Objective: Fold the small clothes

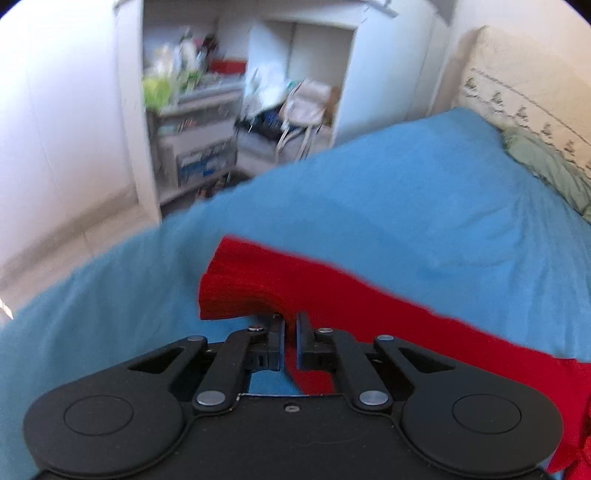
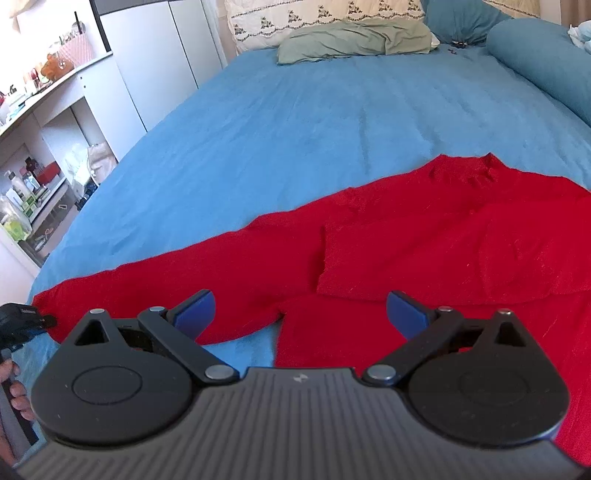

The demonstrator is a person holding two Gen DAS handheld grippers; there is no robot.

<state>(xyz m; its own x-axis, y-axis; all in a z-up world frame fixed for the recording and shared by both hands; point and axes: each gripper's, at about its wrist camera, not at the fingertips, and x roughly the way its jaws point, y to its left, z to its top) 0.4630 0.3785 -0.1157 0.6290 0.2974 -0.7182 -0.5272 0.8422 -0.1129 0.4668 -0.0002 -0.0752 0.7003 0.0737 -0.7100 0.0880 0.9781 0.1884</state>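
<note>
a red sweater (image 2: 424, 240) is lying spread on the blue bedspread (image 2: 295, 122), near the bed's front edge. its body is occupying the right part of the right wrist view, with the collar pointing toward the pillows. one long sleeve (image 2: 177, 273) is stretching out to the left, ending at the cuff (image 1: 229, 280) close to the bed's left edge.

the left gripper (image 1: 290, 325) is pinching the sleeve near the cuff. its two fingers (image 1: 275, 343) are standing almost together, with red fabric running between the pads, so the unit is clenched on the sleeve. in the right wrist view the same gripper (image 2: 26, 321) is appearing at the far left edge, its tip meeting the sleeve end, with a person's hand (image 2: 14, 391) below it.

the right gripper (image 2: 299, 314) is hovering over the point where the sleeve joins the body. its blue-padded fingers (image 2: 195, 312) are standing wide apart, released, with nothing gripped between them.

a green pillow (image 2: 354, 40) and a patterned cream pillow (image 2: 325, 16) are resting at the head of the bed. white shelving (image 1: 199, 122) with cluttered items is standing beside the bed; it is blurred in the left wrist view.
</note>
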